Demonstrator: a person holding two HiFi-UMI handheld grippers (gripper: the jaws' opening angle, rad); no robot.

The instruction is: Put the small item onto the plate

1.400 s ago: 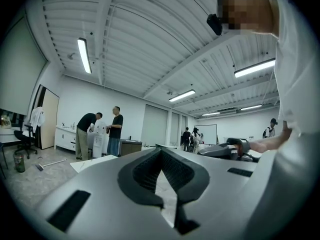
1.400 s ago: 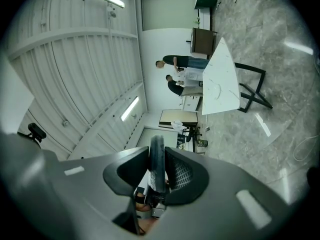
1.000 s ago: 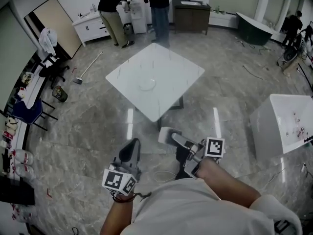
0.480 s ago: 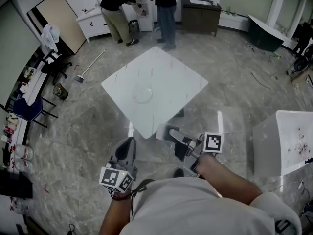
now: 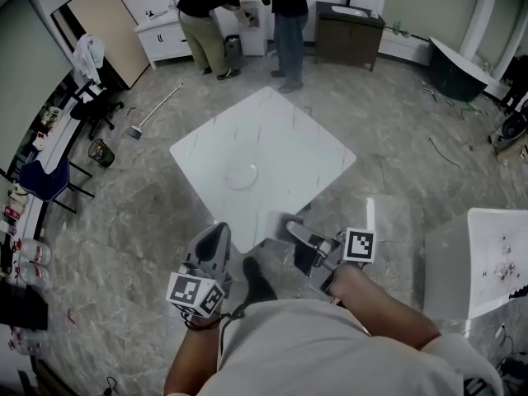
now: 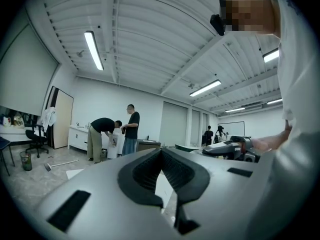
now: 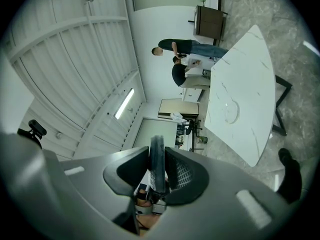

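A clear glass plate (image 5: 242, 174) lies on the white square table (image 5: 289, 139) ahead of me; the right gripper view shows the plate (image 7: 231, 110) on the same table (image 7: 250, 74). My right gripper (image 5: 294, 231) hangs before the table's near corner, shut on a small dark flat item (image 7: 157, 164) that stands edge-on between its pads. My left gripper (image 5: 216, 246) is held level beside it, to the left, away from the table. In its own view the left gripper (image 6: 161, 151) has its tips together and nothing between them.
Two people stand at a white cabinet (image 5: 161, 35) beyond the table, next to a dark cabinet (image 5: 346, 27). A broom (image 5: 153, 110) lies on the floor at left, near chairs (image 5: 49, 184). A white tub (image 5: 487, 254) stands at right. My shoe (image 5: 257, 283) is below the table's corner.
The table has come nearer and lower in the head view as I step toward it; my shoe now shows. Both grippers keep their pose, and the item stays held.
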